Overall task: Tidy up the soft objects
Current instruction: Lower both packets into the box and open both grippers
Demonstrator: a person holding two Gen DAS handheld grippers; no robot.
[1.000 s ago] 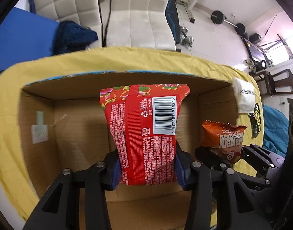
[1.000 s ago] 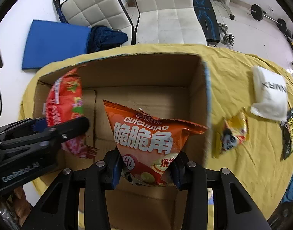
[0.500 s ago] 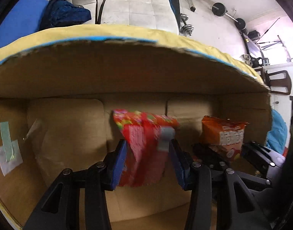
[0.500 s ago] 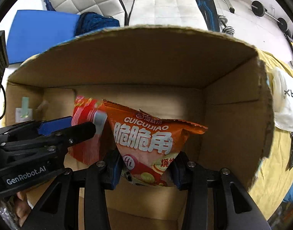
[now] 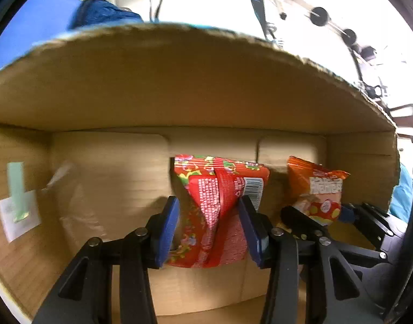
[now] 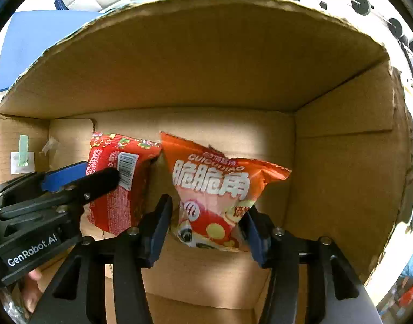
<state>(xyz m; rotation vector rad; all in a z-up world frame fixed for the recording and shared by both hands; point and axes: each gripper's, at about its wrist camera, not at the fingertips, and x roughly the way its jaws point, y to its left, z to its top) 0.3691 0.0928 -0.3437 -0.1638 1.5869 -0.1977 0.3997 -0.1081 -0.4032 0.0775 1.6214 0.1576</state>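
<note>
Both grippers are low inside a cardboard box (image 5: 179, 86). A red snack bag (image 5: 220, 205) with a barcode sits between the fingers of my left gripper (image 5: 209, 218); the jaws have widened and a gap shows at the left pad. It rests on the box floor. It also shows in the right wrist view (image 6: 117, 178), with the left gripper (image 6: 79, 178) beside it. An orange snack bag (image 6: 214, 197) stands between the fingers of my right gripper (image 6: 206, 216), whose jaws look loosened. The orange bag also shows in the left wrist view (image 5: 320, 189).
The box walls (image 6: 347, 162) close in on all sides. A white label with green tape (image 5: 17, 205) is stuck on the left inner wall. A blue mat (image 6: 36, 40) and white chairs lie beyond the box.
Both grippers dropped from above the box down to its floor with their bags. The left jaws have spread apart around the red bag, and the right jaws have widened too.
</note>
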